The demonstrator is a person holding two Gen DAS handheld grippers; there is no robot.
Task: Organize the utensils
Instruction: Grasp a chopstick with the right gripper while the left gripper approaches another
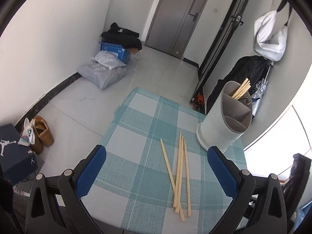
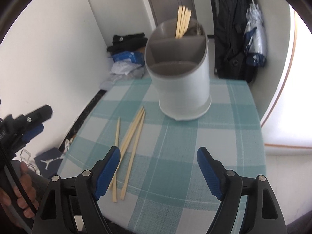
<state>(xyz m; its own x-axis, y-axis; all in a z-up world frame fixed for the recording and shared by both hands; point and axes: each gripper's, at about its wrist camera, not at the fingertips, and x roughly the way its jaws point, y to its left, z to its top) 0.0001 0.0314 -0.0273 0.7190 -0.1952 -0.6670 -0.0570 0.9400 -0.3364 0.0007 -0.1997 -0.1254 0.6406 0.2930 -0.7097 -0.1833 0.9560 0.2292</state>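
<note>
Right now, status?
Left tool open, right tool open, both empty. Four chopsticks loose on cloth; more in holder. Nothing blocking.

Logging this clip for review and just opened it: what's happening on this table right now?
A person holds a gripper in each hand above a checked tablecloth. Four loose chopsticks lie on it beside a white divided utensil holder, whose back compartment already holds several chopsticks. The left gripper is open with the loose chopsticks lying between its fingers, ungripped. The right gripper is open and empty. Nothing is being held.
</note>
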